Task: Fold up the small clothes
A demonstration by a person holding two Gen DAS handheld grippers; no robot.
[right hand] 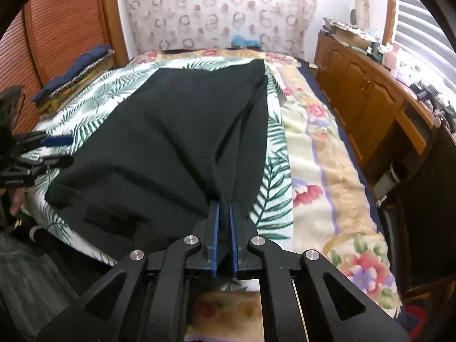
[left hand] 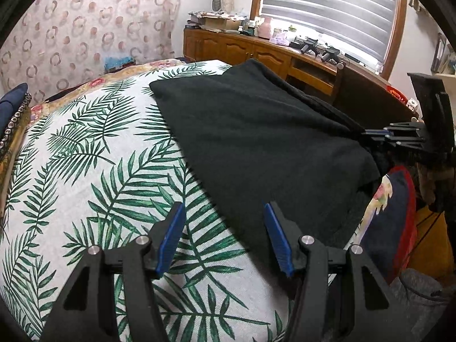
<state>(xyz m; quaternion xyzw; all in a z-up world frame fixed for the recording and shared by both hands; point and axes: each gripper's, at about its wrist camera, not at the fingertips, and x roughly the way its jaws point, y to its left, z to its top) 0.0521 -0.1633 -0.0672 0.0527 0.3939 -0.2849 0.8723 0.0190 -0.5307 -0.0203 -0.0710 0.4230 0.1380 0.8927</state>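
A black garment [left hand: 256, 131] lies spread on a white cloth with green palm leaves [left hand: 99, 171] on the bed. My left gripper [left hand: 225, 211] is open and empty, hovering just above the garment's near-left edge. My right gripper [right hand: 224, 208] is shut on a bunched edge of the black garment [right hand: 171, 142] and lifts it into taut ridges. The right gripper also shows in the left wrist view [left hand: 382, 138] at the garment's right side. The left gripper shows open at the left edge of the right wrist view [right hand: 61, 149].
A floral blanket [right hand: 327, 171] covers the bed under the leaf cloth. Folded navy clothes [right hand: 77, 71] sit at the bed's far left. A wooden dresser [right hand: 370, 99] with clutter runs along the right wall under a window. A wooden shutter door [right hand: 65, 22] stands at left.
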